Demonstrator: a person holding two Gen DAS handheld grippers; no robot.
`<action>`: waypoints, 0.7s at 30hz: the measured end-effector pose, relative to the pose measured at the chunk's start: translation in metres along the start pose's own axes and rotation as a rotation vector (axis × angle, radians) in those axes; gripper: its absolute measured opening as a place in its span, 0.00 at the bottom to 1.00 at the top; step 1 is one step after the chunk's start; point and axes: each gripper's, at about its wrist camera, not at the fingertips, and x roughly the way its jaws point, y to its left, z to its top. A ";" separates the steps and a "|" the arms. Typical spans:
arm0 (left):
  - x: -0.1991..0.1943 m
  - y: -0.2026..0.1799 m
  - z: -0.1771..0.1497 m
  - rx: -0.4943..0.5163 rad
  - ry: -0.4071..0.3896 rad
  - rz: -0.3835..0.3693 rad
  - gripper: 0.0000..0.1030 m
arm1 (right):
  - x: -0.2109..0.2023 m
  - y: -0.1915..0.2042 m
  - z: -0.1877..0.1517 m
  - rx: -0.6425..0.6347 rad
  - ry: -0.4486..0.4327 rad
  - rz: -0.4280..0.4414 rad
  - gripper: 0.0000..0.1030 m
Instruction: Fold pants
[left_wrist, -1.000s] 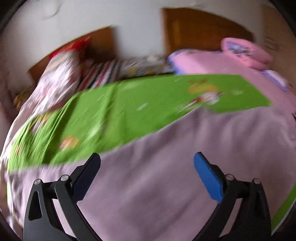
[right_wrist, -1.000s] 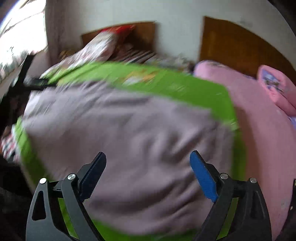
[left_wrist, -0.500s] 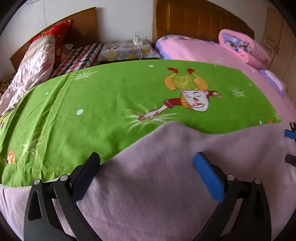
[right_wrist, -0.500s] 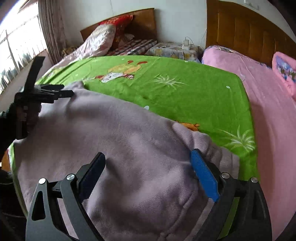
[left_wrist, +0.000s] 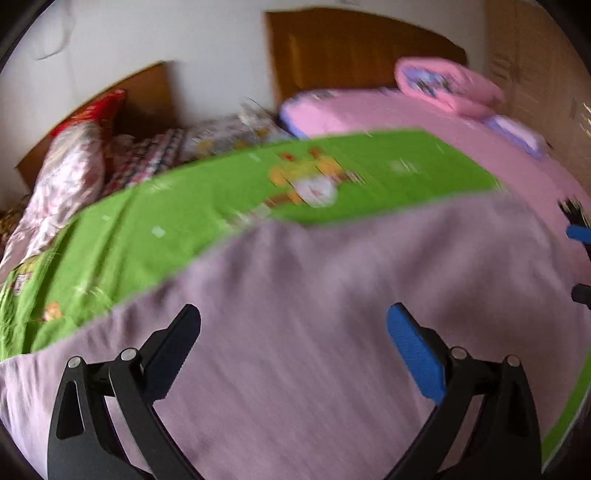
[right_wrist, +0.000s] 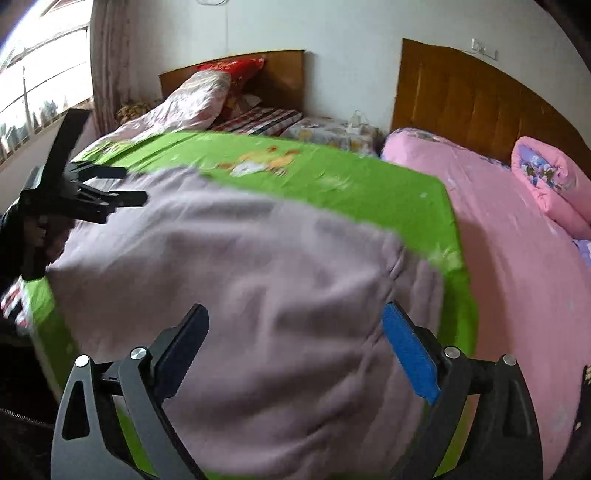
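I see the bed (right_wrist: 517, 258) first, pink on the far right, with a green sheet (right_wrist: 351, 177) spread over its near part. On that sheet lie the pants (right_wrist: 240, 277), a wide mauve spread that fills most of both views and reaches close to the near edge of the sheet. A pink roll (right_wrist: 550, 181) sits by the headboard (right_wrist: 461, 96), well apart from the pants.

My right gripper (right_wrist: 291, 339) hangs over the near right part of the pants, jaws spread wide, the cloth showing between them. The blue pad (right_wrist: 406, 350) stands above the pants' right edge, where a seam runs down; whether either finger touches the cloth I cannot tell.

My left gripper (left_wrist: 291, 336) is likewise wide open over the pants, nothing pinched, with mauve cloth between and beyond its fingers. That view is blurred, so contact is unclear. In the right view I see the left gripper (right_wrist: 110, 195) from the side at the pants' far left edge, its tips over the cloth.
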 end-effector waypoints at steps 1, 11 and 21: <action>0.008 -0.006 -0.007 0.021 0.022 0.000 0.98 | 0.006 0.003 -0.008 -0.006 0.032 -0.017 0.89; 0.022 0.006 -0.011 -0.053 0.091 -0.043 0.99 | 0.009 0.015 -0.014 0.099 0.044 -0.014 0.90; -0.083 0.140 -0.061 -0.455 -0.208 -0.187 0.98 | 0.001 0.047 0.036 0.058 0.080 -0.164 0.93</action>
